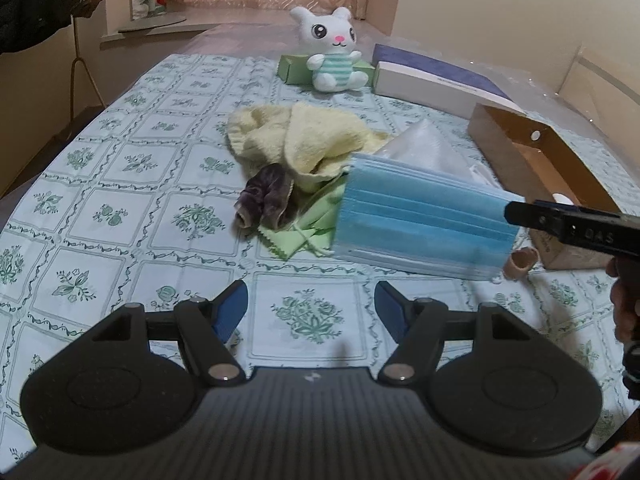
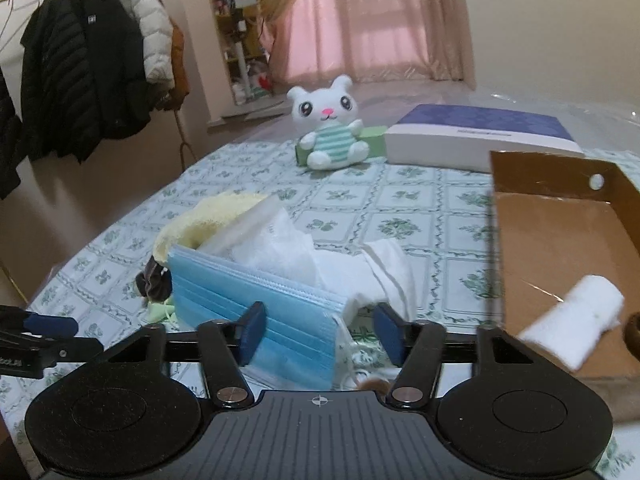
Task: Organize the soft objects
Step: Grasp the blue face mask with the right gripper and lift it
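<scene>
Green-patterned white tablecloth (image 1: 120, 208) on desk: stack of blue pleated face masks (image 2: 256, 300) at centre, between spread pads of right hand-held gripper (image 2: 318, 334), unpressed; left hand-held gripper (image 1: 312, 312) released, empty; open brown cardboard box (image 2: 560, 256) alongside.

Right wrist view: soft items on a patterned tablecloth (image 2: 400, 200)

A blue mask stack (image 2: 256, 300) is flanked by the right gripper (image 2: 320, 334); a white roll (image 2: 576, 328) is seen in the cardboard box (image 2: 560, 232).
</scene>
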